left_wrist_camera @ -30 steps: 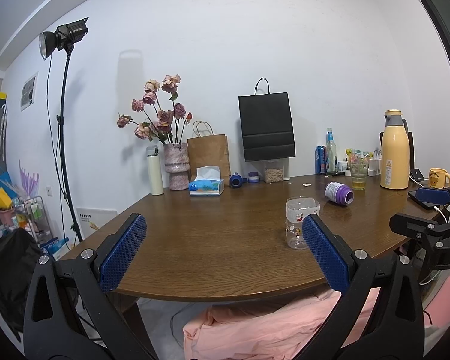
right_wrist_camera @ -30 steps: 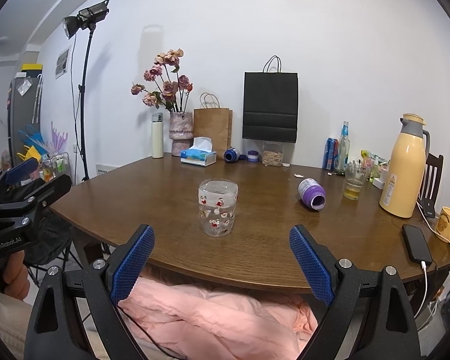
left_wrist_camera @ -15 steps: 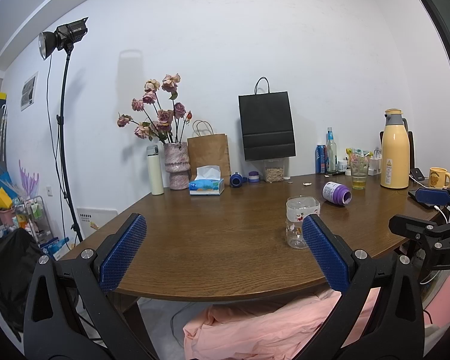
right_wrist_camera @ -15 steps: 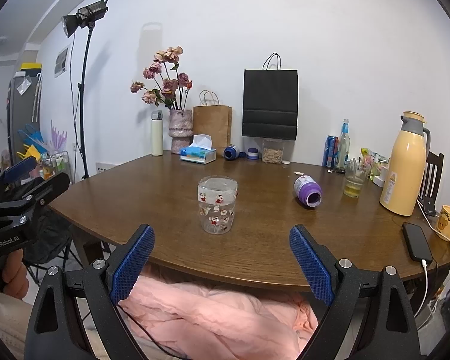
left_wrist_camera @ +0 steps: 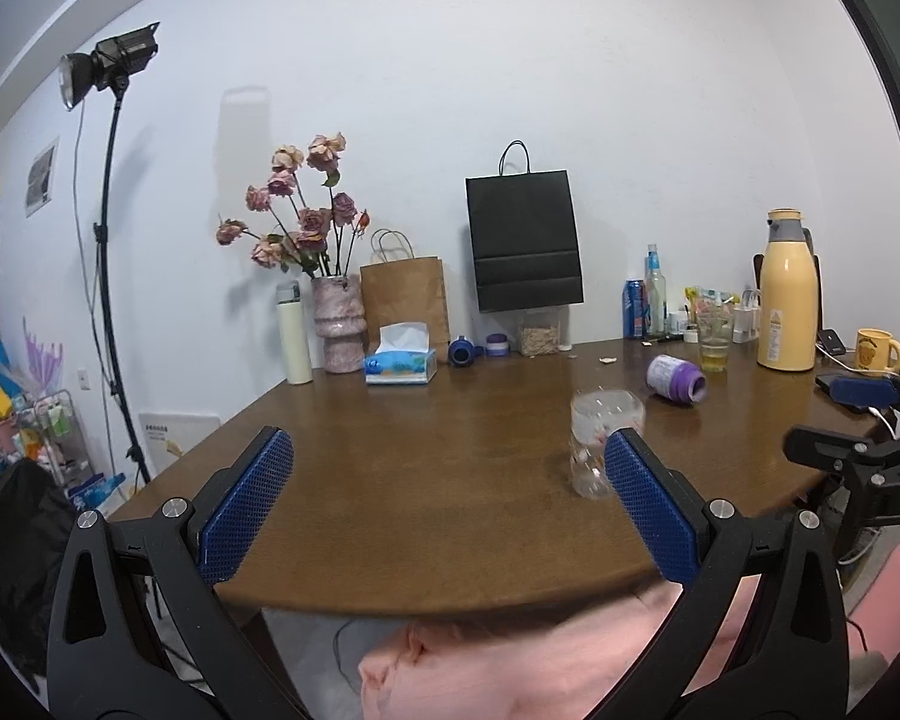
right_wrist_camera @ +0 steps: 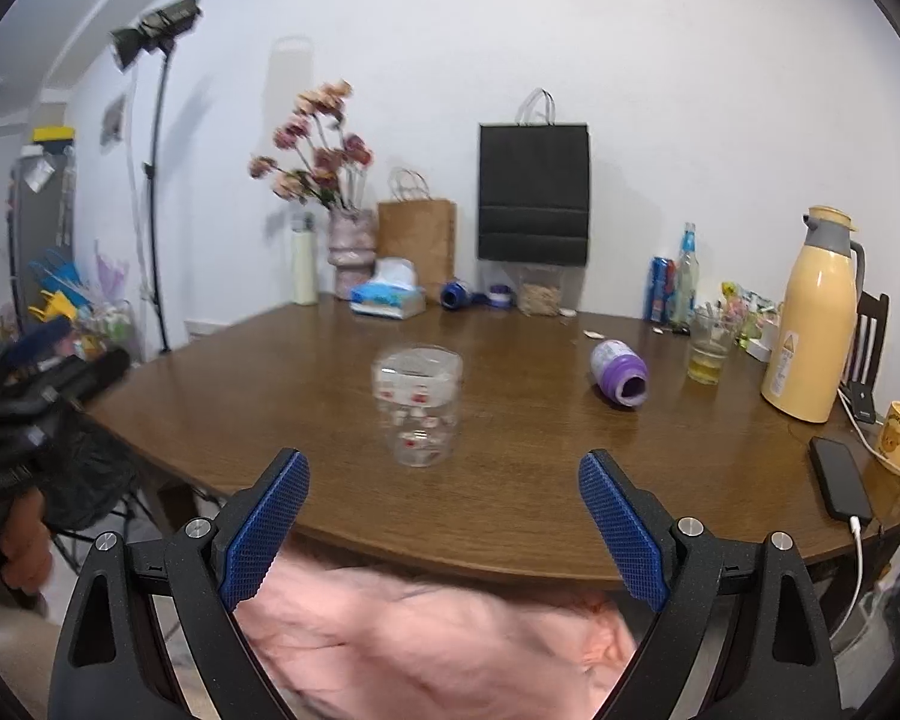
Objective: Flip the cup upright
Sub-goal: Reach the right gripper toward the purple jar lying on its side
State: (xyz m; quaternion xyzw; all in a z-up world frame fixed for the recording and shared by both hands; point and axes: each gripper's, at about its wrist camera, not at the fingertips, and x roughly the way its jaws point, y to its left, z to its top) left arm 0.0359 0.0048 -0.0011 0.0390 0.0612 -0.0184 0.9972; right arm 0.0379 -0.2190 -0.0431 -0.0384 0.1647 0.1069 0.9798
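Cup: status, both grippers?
Left gripper open, empty. Right gripper open, short of clear cup. Cup stands on table. Path clear.

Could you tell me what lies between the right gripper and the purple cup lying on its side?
Only bare table, in the right wrist view, separates the right gripper from the purple cup.

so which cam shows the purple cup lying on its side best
The right wrist view: the purple cup lies unobstructed on the table, its open mouth turned toward the camera. The left wrist view also shows the cup, but smaller and farther off, its mouth pointing right, so the inside is less visible.
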